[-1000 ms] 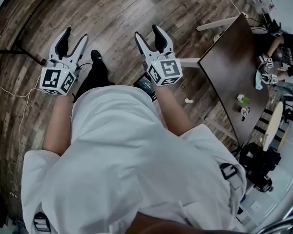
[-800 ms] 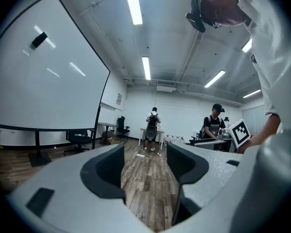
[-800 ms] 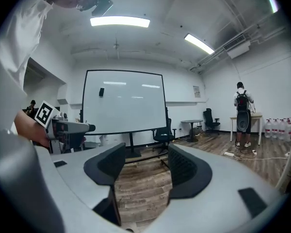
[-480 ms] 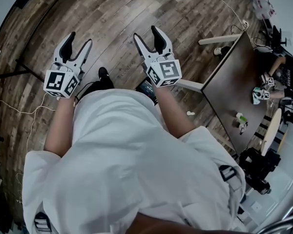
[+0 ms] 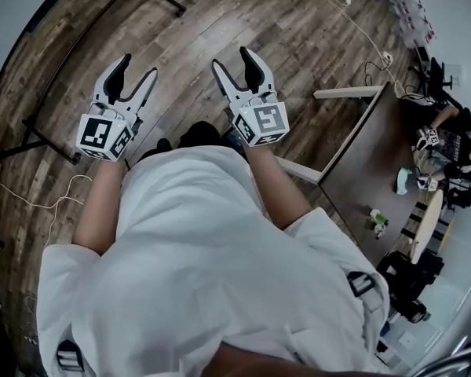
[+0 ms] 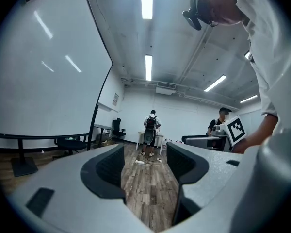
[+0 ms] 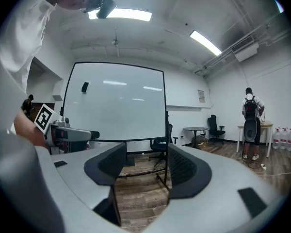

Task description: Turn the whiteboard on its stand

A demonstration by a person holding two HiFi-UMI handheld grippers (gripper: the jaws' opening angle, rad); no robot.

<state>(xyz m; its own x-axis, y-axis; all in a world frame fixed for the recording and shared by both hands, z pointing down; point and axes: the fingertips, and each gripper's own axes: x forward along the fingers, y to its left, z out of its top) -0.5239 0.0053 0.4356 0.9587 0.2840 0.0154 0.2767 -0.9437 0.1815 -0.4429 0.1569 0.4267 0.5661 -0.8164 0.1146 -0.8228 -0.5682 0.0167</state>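
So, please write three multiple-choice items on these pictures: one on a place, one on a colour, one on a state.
1. Where is the whiteboard relative to the right gripper?
A clamped in its jaws; B upright ahead, apart from its jaws; C lying flat.
2. The floor is:
A green carpet; B white tiles; C brown wood planks.
3. The right gripper is:
A open, empty; B shut on the whiteboard; C shut, empty.
Key: B, the board stands beyond the jaws; C, brown planks show; A, the jaws are apart with only floor between them.
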